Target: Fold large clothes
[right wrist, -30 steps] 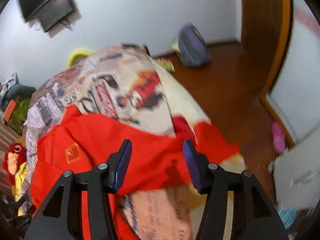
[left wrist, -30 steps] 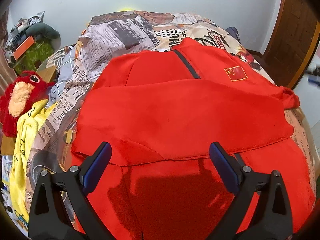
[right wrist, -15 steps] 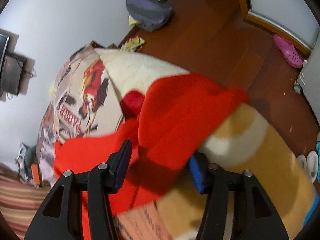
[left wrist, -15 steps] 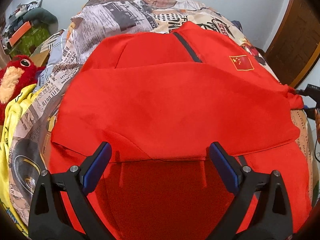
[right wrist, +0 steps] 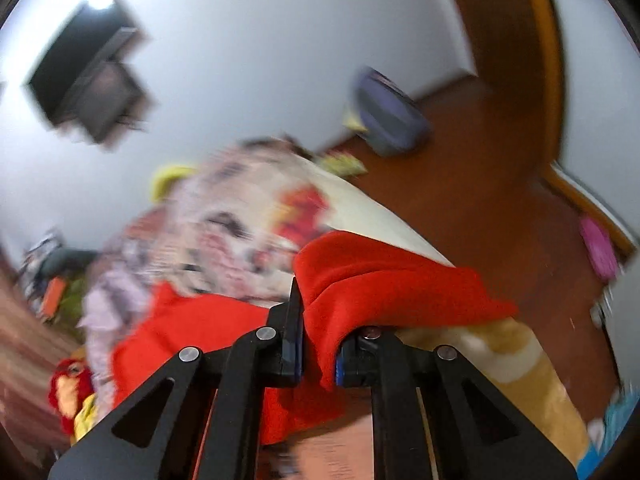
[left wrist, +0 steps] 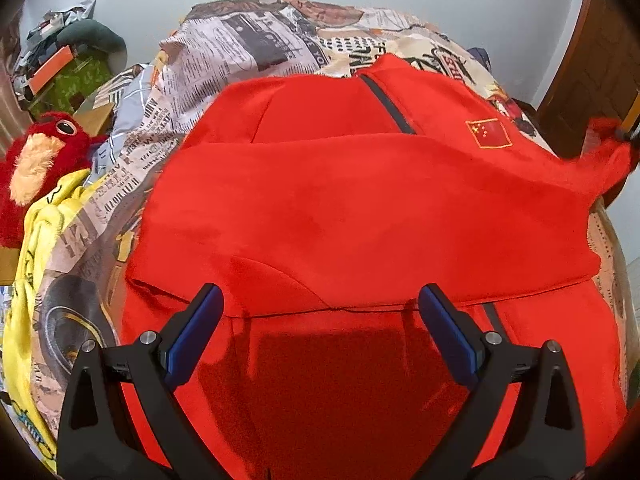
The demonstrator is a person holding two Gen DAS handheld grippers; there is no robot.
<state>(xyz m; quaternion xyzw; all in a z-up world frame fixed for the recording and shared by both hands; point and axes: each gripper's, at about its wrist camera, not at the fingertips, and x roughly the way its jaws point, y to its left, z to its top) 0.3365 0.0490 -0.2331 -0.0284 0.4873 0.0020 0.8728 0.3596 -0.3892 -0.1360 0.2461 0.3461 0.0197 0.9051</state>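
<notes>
L gripper (left wrist: pixel 320 332) is hovering w/ jaws apart over the red jacket (left wrist: pixel 360 216), which is lying on the bed (left wrist: pixel 256 48). R gripper (right wrist: pixel 318 354), jaws just closing, is clamping the sleeve (right wrist: pixel 384 288), prob. to fold it inward.

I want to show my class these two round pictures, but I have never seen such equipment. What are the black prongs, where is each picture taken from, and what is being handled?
No robot here: a person holds one two-fingered tool in each hand, each carrying a wide-angle camera looking along its fingers. One picture looks from the left tool, open above a red jacket spread on a bed with a newspaper-print cover. The other looks from the right tool, whose jaws have just closed on the jacket's sleeve. A red plush toy lies beside the bed.
</notes>
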